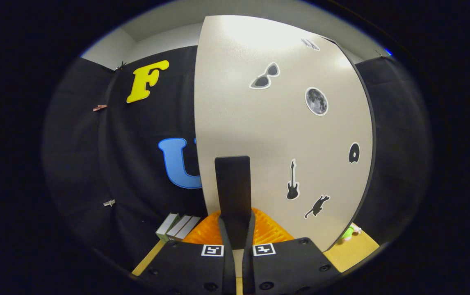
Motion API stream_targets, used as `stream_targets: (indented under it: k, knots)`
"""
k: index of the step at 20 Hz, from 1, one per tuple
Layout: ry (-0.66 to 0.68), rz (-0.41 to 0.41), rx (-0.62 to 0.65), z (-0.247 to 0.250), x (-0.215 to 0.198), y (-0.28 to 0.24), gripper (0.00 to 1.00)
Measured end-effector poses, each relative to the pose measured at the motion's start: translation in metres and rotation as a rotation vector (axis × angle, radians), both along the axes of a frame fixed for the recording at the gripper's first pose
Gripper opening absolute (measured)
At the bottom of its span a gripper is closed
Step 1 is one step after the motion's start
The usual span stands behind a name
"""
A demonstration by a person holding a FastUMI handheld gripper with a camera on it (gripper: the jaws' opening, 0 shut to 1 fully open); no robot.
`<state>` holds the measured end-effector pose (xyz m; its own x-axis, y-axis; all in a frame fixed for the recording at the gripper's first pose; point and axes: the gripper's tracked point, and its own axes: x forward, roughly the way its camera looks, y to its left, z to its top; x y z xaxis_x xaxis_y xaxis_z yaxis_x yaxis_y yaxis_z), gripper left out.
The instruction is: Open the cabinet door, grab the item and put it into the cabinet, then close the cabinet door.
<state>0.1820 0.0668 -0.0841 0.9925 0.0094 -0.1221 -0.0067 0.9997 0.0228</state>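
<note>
The cabinet door (284, 135) stands close ahead, a pale panel with several black stickers and a dark edge on its right side. A black upright handle (232, 184) sits near the door's left edge. My gripper (237, 224) is shut on the lower part of that handle, one finger pressing on each side. A small green item (347, 233) lies on the wooden table (354, 250), past the door's lower right corner. The cabinet's inside is hidden behind the door.
An orange ribbed thing (270, 231) lies on the table just below the door, beyond the fingers. A small box with pale stripes (177, 226) stands left of it, near the black cloth wall (136, 164).
</note>
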Motion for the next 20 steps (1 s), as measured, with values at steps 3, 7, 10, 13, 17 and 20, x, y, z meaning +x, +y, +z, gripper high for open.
stream_targets:
  k: [3, 7, 10, 13, 17, 20]
  knots:
    - [0.002, 0.024, 0.012, 0.002, -0.015, -0.006, 0.11]
    - [0.009, 0.04, 0.021, 0.003, -0.031, -0.016, 0.11]
    - [0.005, 0.042, 0.012, 0.004, -0.04, -0.022, 0.11]
    - [0.019, 0.044, 0.008, 0.005, -0.047, -0.027, 0.11]
    - [0.018, 0.08, 0.012, 0.007, -0.059, -0.038, 0.11]
    - [0.017, 0.139, 0.022, 0.009, -0.069, -0.047, 0.1]
